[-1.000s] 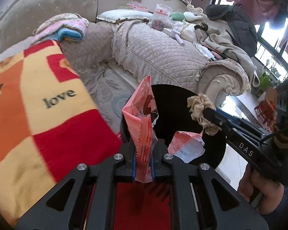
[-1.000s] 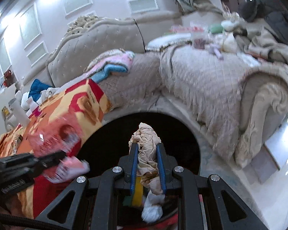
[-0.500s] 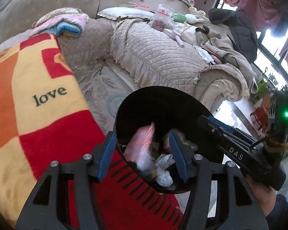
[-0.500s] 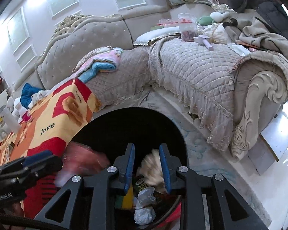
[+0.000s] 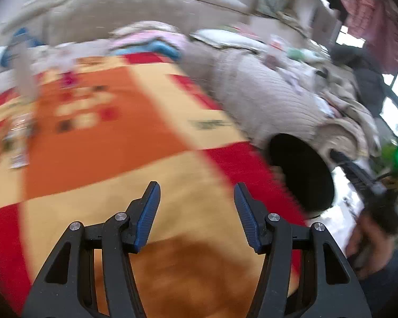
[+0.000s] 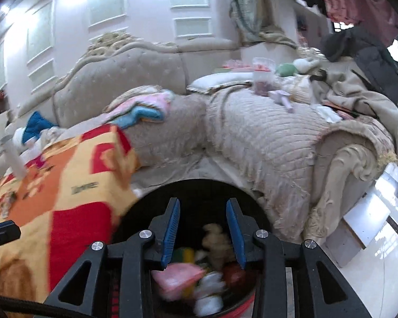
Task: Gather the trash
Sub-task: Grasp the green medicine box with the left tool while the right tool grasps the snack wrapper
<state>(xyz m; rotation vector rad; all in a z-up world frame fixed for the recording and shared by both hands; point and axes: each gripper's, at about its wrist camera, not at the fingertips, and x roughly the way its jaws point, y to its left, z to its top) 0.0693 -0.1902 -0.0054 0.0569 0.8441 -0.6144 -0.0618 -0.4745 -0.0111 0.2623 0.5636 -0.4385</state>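
Observation:
My left gripper is open and empty over the red, orange and yellow blanket. The black bin lies to its right in that blurred view. My right gripper is open and empty just above the black bin. Inside the bin I see a pink wrapper, a crumpled beige tissue and white paper scraps. Small blurred items lie on the blanket at far left.
A quilted beige sofa wraps around behind the bin, with clothes and clutter piled on it. A pink and blue folded cloth lies on the sofa. The glossy white floor is at right.
Both grippers let go of their trash into the bin and opened. The left gripper has since swung left, away from the bin and over the blanket. The right gripper has lifted slightly.

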